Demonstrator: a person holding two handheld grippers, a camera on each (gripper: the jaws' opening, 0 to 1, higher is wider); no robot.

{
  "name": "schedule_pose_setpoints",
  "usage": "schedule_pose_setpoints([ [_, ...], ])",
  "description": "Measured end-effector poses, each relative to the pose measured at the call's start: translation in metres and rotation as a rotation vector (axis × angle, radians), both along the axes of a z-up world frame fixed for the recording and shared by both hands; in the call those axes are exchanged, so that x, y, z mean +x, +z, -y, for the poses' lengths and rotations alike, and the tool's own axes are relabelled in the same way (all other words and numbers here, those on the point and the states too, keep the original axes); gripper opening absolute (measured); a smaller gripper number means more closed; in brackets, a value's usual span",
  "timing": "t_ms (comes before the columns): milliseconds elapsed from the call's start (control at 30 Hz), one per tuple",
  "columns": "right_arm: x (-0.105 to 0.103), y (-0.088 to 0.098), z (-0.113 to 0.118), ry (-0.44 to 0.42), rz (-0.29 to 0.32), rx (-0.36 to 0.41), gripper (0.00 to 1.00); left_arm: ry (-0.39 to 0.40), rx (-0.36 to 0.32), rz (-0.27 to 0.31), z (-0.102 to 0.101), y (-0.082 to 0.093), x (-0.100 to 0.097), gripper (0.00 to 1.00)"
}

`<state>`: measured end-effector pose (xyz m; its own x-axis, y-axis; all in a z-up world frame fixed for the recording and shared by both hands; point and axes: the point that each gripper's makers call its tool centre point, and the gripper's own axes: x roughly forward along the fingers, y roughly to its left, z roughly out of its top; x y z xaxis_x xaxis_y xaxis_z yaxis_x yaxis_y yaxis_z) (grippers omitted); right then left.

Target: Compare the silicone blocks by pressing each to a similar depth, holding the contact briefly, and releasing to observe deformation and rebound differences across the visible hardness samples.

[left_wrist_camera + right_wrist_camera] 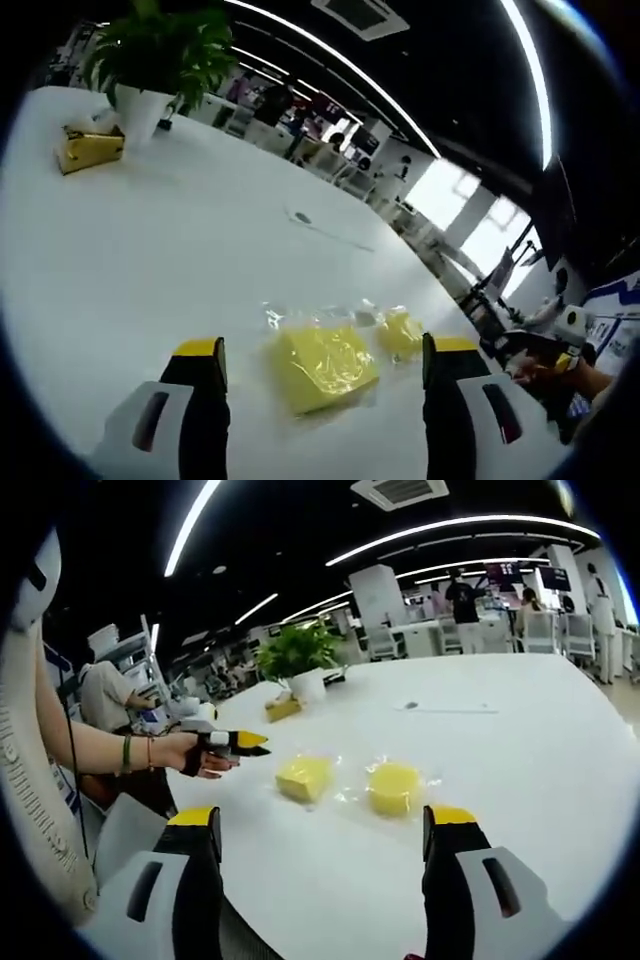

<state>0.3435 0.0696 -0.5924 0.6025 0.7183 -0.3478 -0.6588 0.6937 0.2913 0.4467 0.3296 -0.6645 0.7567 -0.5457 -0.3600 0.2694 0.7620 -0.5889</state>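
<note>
The white table is the biggest thing in front of me, broad and bare enough that both samples can lie flat on it, which I judge is the point: a hard surface underneath means any give I feel comes from the silicone, not the support. At the far end stands a potted plant with a gold tissue box just beside it, well apart from my work.

The two yellow silicone samples lie near each other on clear plastic wrap, close enough to compare side by side. The square silicone block lies between and just ahead of my left gripper jaws, which stand wide apart, holding nothing. The round silicone block is just past it. I judge the left tongs are lined up on the square one so I can come down on it first.

From my right gripper, the square block and the round one lie ahead, apart from the jaws, which are also spread wide and empty. The left gripper's yellow tips show there in my hand, near the square block but not touching it. No press has begun yet.
</note>
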Motion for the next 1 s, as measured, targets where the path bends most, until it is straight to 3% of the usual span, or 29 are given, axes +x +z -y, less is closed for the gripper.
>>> schedule_pose_setpoints([
  [100,0.004,0.0,-0.002,-0.001,-0.002,-0.009,0.77,-0.012,-0.06,-0.026,0.003,-0.005,0.005,0.72],
  [233,0.008,0.0,-0.004,-0.008,-0.006,-0.018,0.76,-0.013,-0.082,-0.039,0.004,-0.014,0.016,0.73],
  [333,0.009,-0.002,-0.004,-0.008,-0.011,-0.025,0.76,-0.009,-0.139,-0.054,0.005,-0.017,0.023,0.7],
  [433,0.009,-0.002,-0.006,-0.01,-0.012,-0.02,0.76,0.034,-0.336,-0.129,0.008,-0.019,0.03,0.64],
  [467,0.01,-0.002,-0.006,-0.012,-0.015,-0.019,0.76,0.051,-0.361,-0.14,0.005,-0.022,0.033,0.63],
  [700,0.013,-0.002,-0.006,-0.019,-0.014,-0.04,0.75,0.075,-0.402,-0.174,-0.013,-0.051,0.053,0.48],
  [800,0.015,-0.004,-0.005,-0.022,-0.02,-0.05,0.75,0.069,-0.465,-0.201,-0.009,-0.056,0.056,0.41],
  [1000,0.015,-0.007,-0.006,-0.022,-0.027,-0.058,0.75,0.069,-0.453,-0.201,-0.001,-0.061,0.055,0.26],
])
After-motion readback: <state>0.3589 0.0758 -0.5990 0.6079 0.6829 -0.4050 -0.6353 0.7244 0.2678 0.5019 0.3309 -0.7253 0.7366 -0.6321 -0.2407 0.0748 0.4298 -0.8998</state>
